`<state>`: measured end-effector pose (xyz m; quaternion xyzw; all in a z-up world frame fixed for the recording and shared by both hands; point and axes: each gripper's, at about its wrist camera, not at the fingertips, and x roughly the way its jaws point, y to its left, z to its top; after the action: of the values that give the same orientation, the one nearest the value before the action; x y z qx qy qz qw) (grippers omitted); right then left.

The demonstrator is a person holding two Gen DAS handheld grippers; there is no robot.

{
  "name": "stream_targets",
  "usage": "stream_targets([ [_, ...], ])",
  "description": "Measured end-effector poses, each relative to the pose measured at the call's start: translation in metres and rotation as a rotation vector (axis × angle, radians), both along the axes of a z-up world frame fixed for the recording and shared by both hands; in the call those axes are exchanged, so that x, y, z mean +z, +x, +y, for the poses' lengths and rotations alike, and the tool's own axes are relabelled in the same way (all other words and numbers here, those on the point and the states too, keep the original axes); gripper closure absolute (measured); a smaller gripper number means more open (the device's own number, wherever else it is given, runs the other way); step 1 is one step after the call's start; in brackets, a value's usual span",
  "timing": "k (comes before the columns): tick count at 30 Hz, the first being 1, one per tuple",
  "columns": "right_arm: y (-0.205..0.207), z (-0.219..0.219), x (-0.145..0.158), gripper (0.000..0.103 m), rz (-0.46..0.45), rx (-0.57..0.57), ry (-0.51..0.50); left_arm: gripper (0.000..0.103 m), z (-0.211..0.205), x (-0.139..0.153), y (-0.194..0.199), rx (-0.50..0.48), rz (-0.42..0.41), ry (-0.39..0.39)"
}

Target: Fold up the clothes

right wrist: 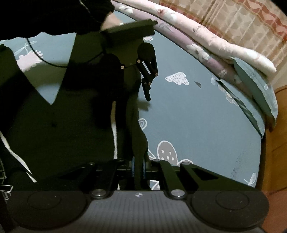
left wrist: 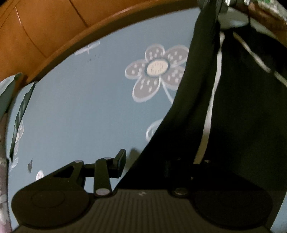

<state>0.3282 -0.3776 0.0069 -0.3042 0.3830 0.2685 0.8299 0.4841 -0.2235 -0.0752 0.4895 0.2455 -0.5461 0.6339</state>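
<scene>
right gripper (right wrist: 138,167) is clamped on a bunched ridge of the black garment (right wrist: 71,125), fabric pinched right between the pads. reads as a lift hold: the cloth rises from the jaws in a narrow pleat, so the edge is being carried up, not dragged flat.

left gripper (left wrist: 143,164): only its left finger (left wrist: 119,164) shows clear of the cloth. the other side is buried under the black fabric, which drapes over the jaws. finger stands away from the cloth edge with bedsheet visible in the gap, so i read it as released, not pinching.

garment hangs between the two tools and spreads down onto the blue flowered bedsheet (left wrist: 80,107). white side stripe (left wrist: 211,100) runs along it, so likely track trousers or similar, can't be sure.

in the right wrist view the left tool hangs above the same garment, held by a hand in a dark sleeve (right wrist: 89,14).

folded quilt (right wrist: 206,35) and pillow (right wrist: 254,86) sit at the bed's far edge, well apart, leaving the middle free as folding surface.

my guess: one side gripped, the other being re-taken.
</scene>
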Motion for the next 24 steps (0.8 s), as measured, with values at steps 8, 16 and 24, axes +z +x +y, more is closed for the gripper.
stream_targets([
  [8, -0.013, 0.003, 0.015, 0.095, -0.004, -0.046, 0.003, 0.092, 0.028, -0.005, 0.011, 0.11, -0.028, 0.069],
  [16, -0.018, 0.016, 0.008, 0.096, -0.012, -0.089, -0.078, 0.099, 0.047, 0.023, -0.02, 0.166, -0.049, -0.026],
  [24, -0.027, 0.025, -0.002, 0.093, -0.006, -0.096, -0.137, 0.1, 0.059, 0.045, -0.06, 0.18, -0.088, -0.057],
])
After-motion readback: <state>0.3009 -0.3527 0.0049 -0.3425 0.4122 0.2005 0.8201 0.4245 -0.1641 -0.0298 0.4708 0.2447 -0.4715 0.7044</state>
